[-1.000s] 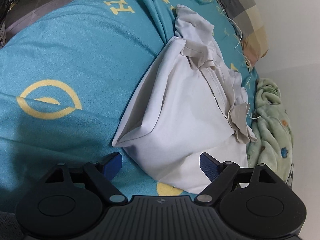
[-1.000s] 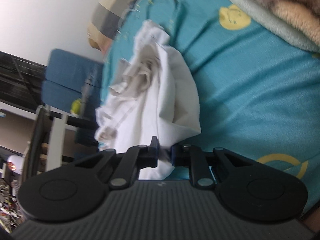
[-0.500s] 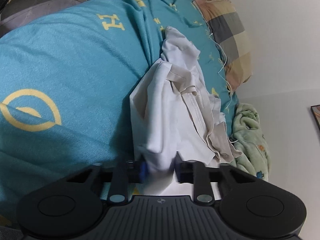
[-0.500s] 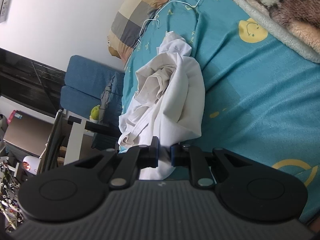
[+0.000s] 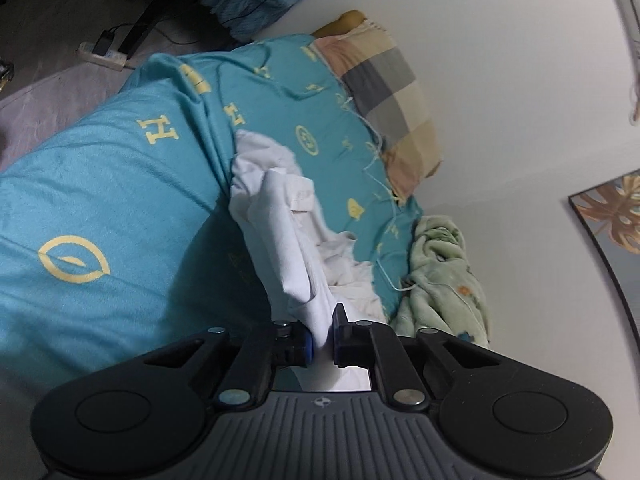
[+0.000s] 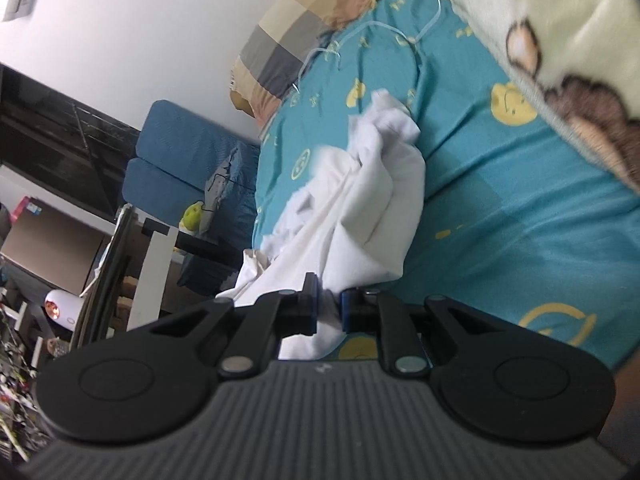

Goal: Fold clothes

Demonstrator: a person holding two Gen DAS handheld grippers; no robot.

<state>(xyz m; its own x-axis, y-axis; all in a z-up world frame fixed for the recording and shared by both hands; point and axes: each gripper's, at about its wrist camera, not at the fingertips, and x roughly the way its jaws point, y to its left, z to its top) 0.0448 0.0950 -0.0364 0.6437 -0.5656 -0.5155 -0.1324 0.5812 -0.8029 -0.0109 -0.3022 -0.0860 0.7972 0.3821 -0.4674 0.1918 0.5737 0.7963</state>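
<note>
A white garment [image 5: 288,240] hangs bunched and stretched above the teal bedsheet [image 5: 100,184], its far end still resting on the bed. My left gripper [image 5: 322,332] has a fold of it between its blue pads, and the jaws are closing on the cloth. In the right wrist view the same white garment [image 6: 368,208] rises in loose folds from the sheet [image 6: 520,200]. My right gripper [image 6: 329,304] is shut on another edge of it. Both grippers hold the cloth lifted off the bed.
A checked pillow [image 5: 384,92] lies at the head of the bed by the white wall. A pale green blanket [image 5: 440,272] is heaped beside the garment. A bear-print fleece [image 6: 560,60] covers the bed's right side. A blue sofa [image 6: 176,160] and cluttered furniture stand beyond the bed's edge.
The left gripper went from wide open around the garment's corner to closed on it. Both grippers rose, pulling the white cloth up off the sheet into a long hanging bunch.
</note>
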